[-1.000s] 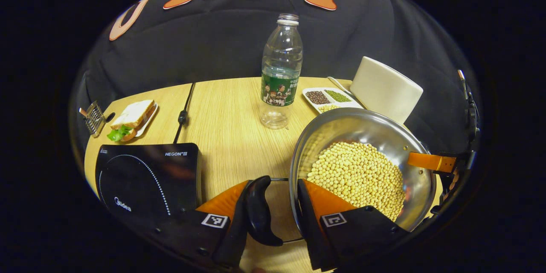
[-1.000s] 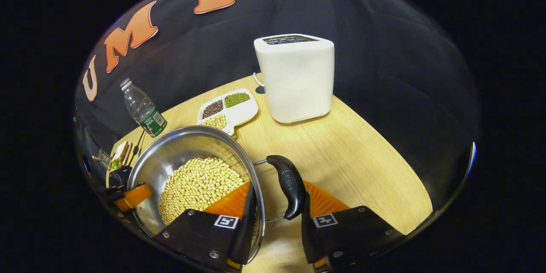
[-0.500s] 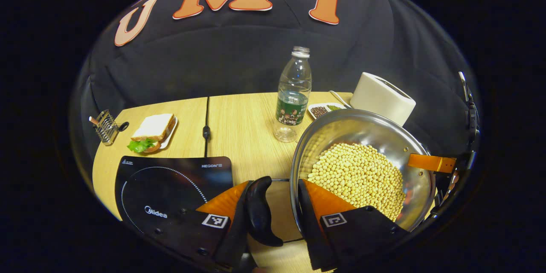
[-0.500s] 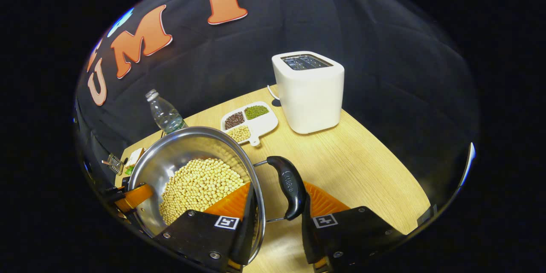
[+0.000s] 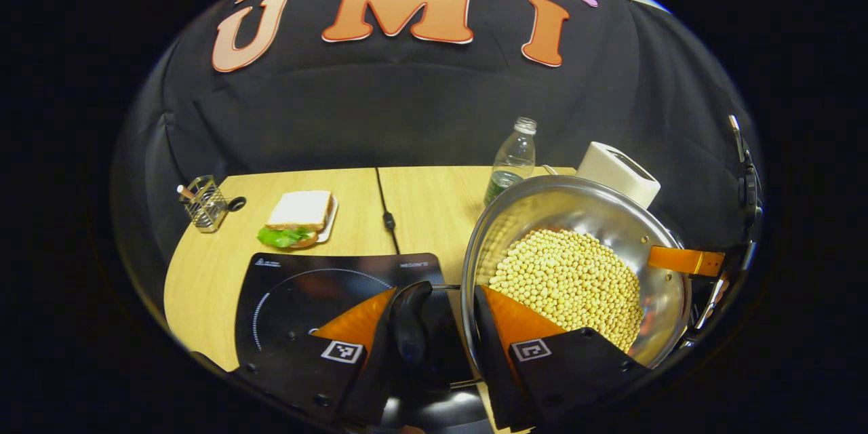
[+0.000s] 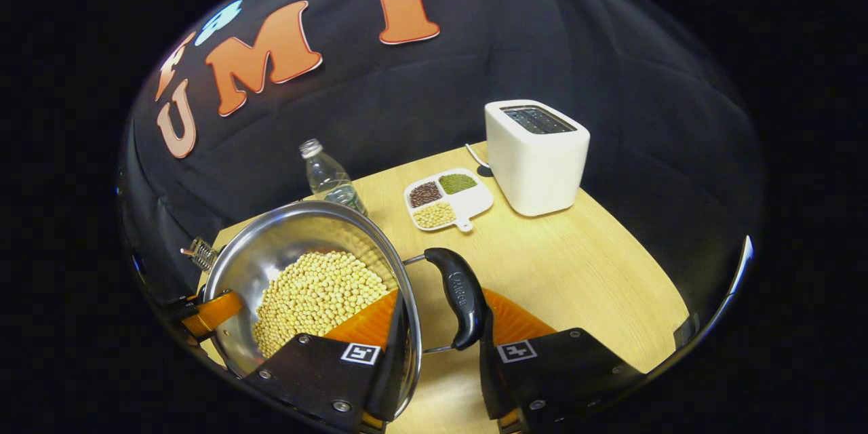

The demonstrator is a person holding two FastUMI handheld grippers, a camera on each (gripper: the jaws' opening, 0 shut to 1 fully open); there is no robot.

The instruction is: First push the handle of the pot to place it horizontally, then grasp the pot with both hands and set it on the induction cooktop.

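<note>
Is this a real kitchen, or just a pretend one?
Probably a pretend kitchen set up in a booth: a wooden table against a black cloth wall. On it are an induction cooktop, a white toaster and a sandwich, and two grippers hold a pot of soybeans.

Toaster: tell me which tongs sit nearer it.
Right. The right tongs grip the pot on the toaster's side; the left tongs grip its far side.

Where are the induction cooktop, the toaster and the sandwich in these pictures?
induction cooktop [image 5: 298, 285]: left gripper view, on its black glass top.
toaster [image 6: 536, 173]: right gripper view, on its white front wall.
sandwich [image 5: 298, 210]: left gripper view, on its top slice of bread.
</note>
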